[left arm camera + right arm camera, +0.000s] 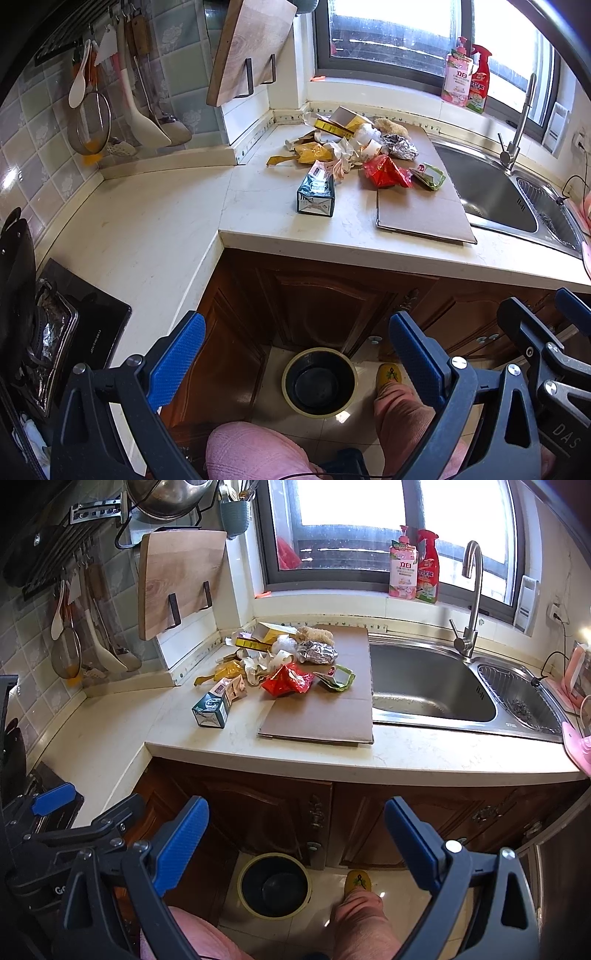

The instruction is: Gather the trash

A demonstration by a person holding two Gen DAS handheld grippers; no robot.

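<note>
A heap of trash lies on the counter: a green carton (316, 197) (211, 708), a red wrapper (386, 172) (288, 681), crumpled foil (400, 146) (317, 652), a yellow bag (308, 153) (229, 671) and a yellow box (341, 122) (267, 635). A flat cardboard sheet (424, 210) (325, 716) lies under part of it. On the floor below stands a round bin (320, 382) (274, 885) with a dark liner. My left gripper (297, 360) and right gripper (295, 843) hang open and empty in front of the cabinets, well short of the heap.
A steel sink (432, 686) with a tap (471, 602) sits right of the cardboard. Two bottles (413, 568) stand on the sill. A cutting board (177, 579) and utensils (122, 96) hang on the wall. A stove (70, 332) is at left. The person's knees (402, 417) and slipper (357, 882) are beside the bin.
</note>
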